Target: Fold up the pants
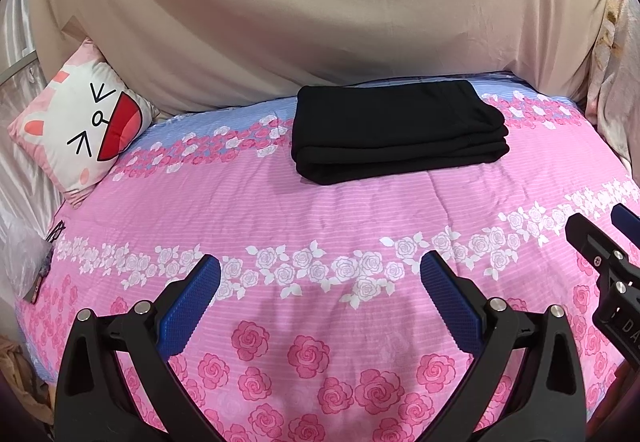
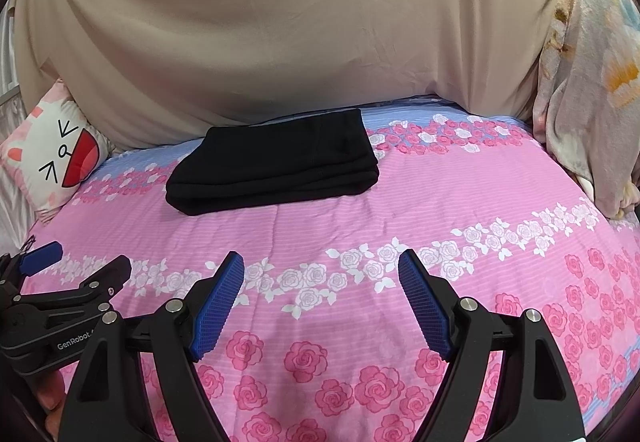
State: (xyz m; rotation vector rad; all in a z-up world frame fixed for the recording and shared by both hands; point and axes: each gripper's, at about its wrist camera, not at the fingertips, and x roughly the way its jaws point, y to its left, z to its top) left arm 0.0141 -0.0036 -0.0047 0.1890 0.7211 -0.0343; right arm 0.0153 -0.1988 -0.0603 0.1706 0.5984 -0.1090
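Observation:
The black pants (image 1: 394, 132) lie folded into a thick rectangular stack on the pink rose-print bedspread (image 1: 320, 210), near the far side of the bed; they also show in the right wrist view (image 2: 276, 164). My left gripper (image 1: 320, 270) is open and empty, held above the bedspread well in front of the pants. My right gripper (image 2: 321, 266) is open and empty too, beside the left one, also short of the pants. The right gripper shows at the right edge of the left wrist view (image 1: 604, 226), and the left gripper at the left edge of the right wrist view (image 2: 76, 260).
A cat-face cushion (image 1: 80, 130) leans at the far left of the bed. A beige sheet (image 1: 300, 10) hangs behind the bed. A floral blanket (image 2: 588, 82) is piled at the right. A plastic bag and small items (image 1: 28, 266) lie at the left edge.

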